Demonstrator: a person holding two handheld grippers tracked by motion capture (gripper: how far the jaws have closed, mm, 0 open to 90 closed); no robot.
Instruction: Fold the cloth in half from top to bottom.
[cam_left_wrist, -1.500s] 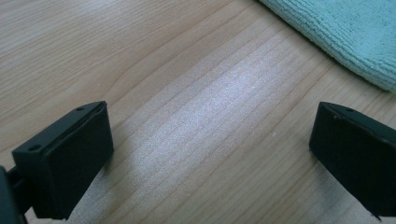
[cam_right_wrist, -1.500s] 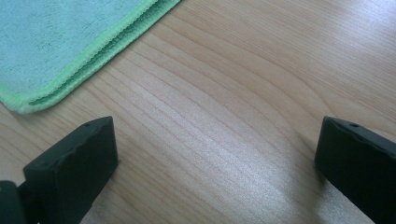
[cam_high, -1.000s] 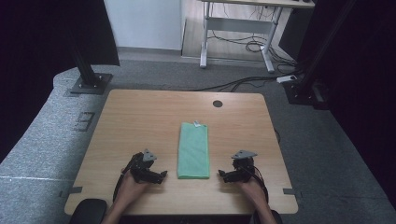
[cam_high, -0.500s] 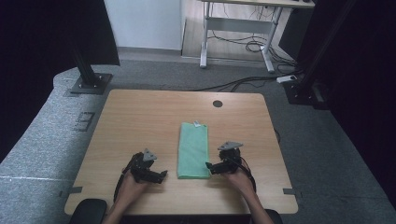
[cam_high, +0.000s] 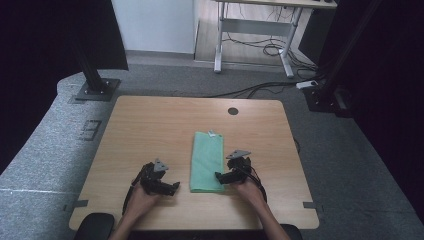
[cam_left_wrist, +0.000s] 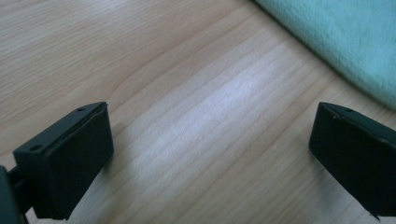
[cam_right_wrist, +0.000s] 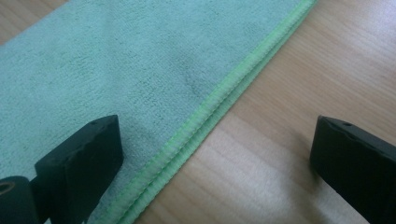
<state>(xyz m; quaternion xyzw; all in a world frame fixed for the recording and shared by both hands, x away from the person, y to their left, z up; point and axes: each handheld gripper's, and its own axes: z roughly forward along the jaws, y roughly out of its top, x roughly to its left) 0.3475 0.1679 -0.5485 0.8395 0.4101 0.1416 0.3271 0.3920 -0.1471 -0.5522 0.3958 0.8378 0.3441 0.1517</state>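
Where cropped, green towel (cam_left_wrist: 345, 42) corner.

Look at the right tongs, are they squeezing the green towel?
No, the right tongs stand wide open, one jaw over the green towel and the other over the bare table, with the stitched edge between them.

Seen along the right gripper (cam_right_wrist: 217, 172), its two black jaws stood wide apart, low over a wooden table (cam_right_wrist: 299, 93). A folded green cloth (cam_right_wrist: 116, 70) covered the upper left of the view, its brighter stitched double edge (cam_right_wrist: 224, 98) running diagonally between the jaws. The left-hand jaw sat over the cloth, the right-hand one over bare wood. Nothing was held.
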